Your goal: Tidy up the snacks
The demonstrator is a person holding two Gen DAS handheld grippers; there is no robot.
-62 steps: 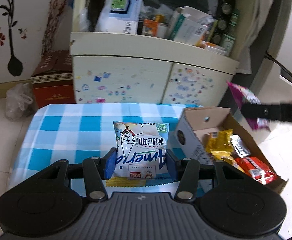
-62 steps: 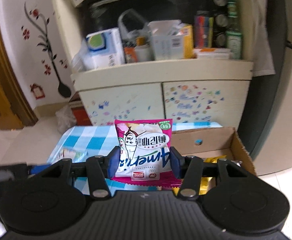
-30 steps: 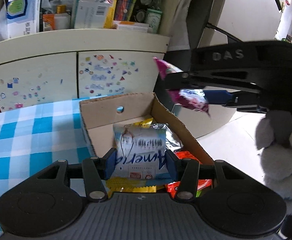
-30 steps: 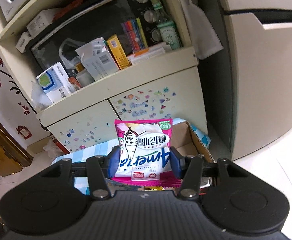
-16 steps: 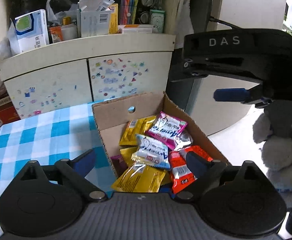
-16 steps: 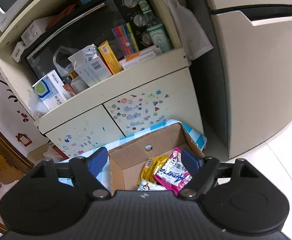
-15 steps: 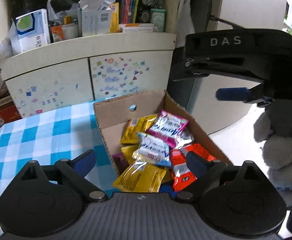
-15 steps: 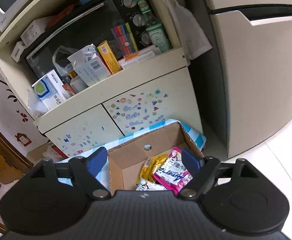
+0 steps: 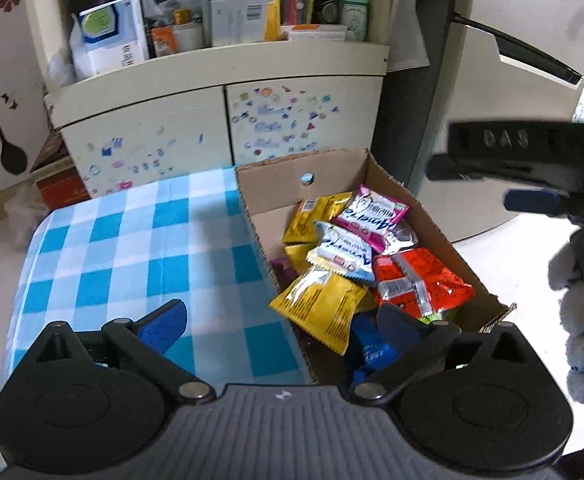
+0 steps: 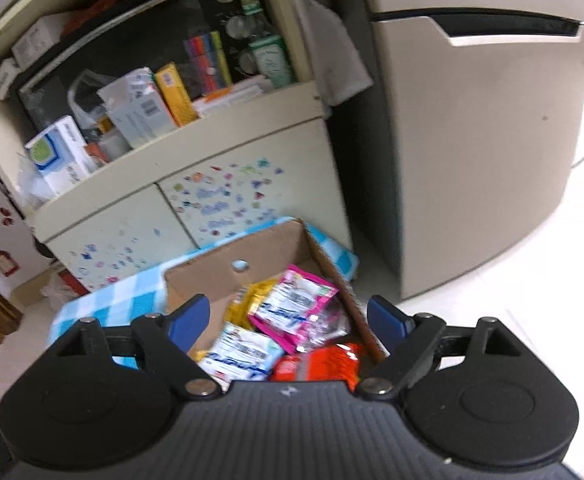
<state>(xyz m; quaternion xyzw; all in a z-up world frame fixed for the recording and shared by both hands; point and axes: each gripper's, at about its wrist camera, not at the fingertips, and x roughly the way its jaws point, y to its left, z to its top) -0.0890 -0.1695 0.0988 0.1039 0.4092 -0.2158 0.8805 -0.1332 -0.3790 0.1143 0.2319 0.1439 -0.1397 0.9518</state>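
Observation:
A cardboard box (image 9: 276,176) sits on the right part of a blue-checked table (image 9: 132,248) and holds several snack packets. A pink packet (image 9: 372,216) and a white-blue packet (image 9: 342,254) lie on top, among yellow (image 9: 320,304) and red (image 9: 420,280) ones. My left gripper (image 9: 280,324) is open and empty above the box's near left wall. My right gripper (image 10: 288,320) is open and empty above the box (image 10: 268,248); the pink packet (image 10: 296,308) and white-blue packet (image 10: 244,354) show below it. The right gripper also shows in the left wrist view (image 9: 532,200).
A cream cabinet (image 9: 220,112) with stickered doors and a cluttered shelf stands behind the table. A fridge (image 10: 472,120) stands to the right. A brown carton (image 9: 56,176) and a plastic bag sit on the floor at the left.
Both grippers opened and dropped their packets into the box: the white-blue one from the left, the pink one from the right. Since then both have drawn back slightly.

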